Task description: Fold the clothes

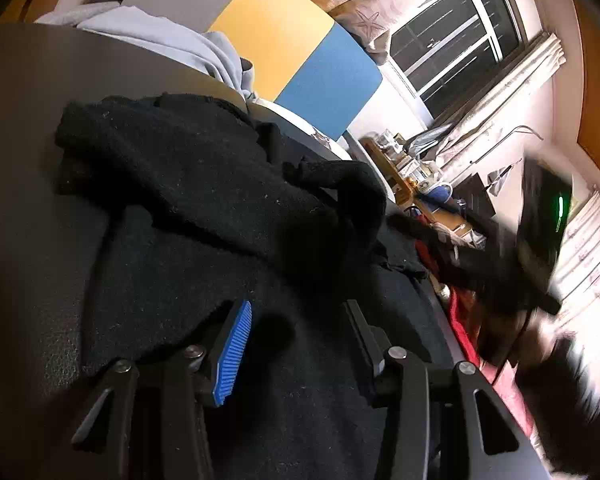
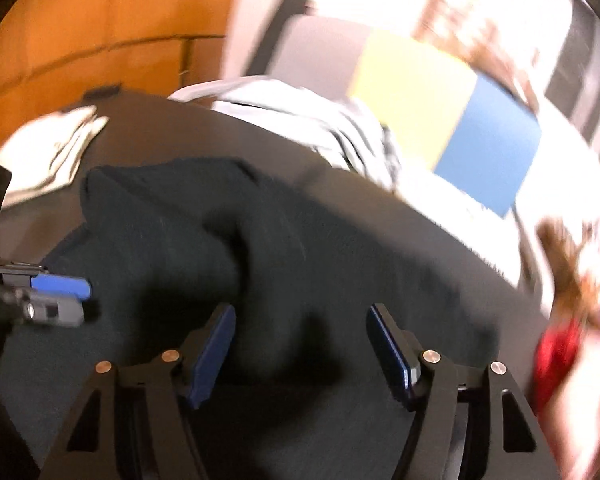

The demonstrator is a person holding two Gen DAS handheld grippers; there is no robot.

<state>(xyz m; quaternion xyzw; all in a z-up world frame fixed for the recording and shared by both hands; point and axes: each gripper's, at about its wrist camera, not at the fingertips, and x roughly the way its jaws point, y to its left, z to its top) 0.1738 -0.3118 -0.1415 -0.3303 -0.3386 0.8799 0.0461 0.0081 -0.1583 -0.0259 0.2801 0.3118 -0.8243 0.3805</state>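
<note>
- Left wrist view: the left gripper [image 1: 296, 344] hangs over a black fleecy garment [image 1: 204, 184] that lies rumpled on a dark grey table [image 1: 24, 128]. Its fingers are spread, the blue ribbed pad [image 1: 234, 354] on one side well apart from the black finger [image 1: 362, 336] opposite, and nothing is pinched between them; only the cloth lies below.
- A fold of the black garment rises in a hump near the table's far edge. Beyond it a pale grey garment [image 1: 172, 42] is heaped against a panel [image 1: 276, 36] of grey, yellow and blue blocks.
- At the right edge the right gripper [image 1: 540, 232] shows as a dark blur with a green light; red cloth [image 1: 464, 332] hangs below the table edge, and a window [image 1: 456, 36] with curtains stands behind.
- Right wrist view, blurred: the right gripper [image 2: 302, 346] is above the same black garment [image 2: 260, 232], fingers parted with dark blue pads [image 2: 210, 356] facing each other, holding nothing. A ridge of cloth runs up between them without being pressed.
- The left gripper [image 2: 56, 296] reaches in from the left edge over the garment, its blue pad showing.
- A white folded cloth [image 2: 48, 152] lies at the table's far left; the pale grey garment [image 2: 300, 120] sits at the back.
</note>
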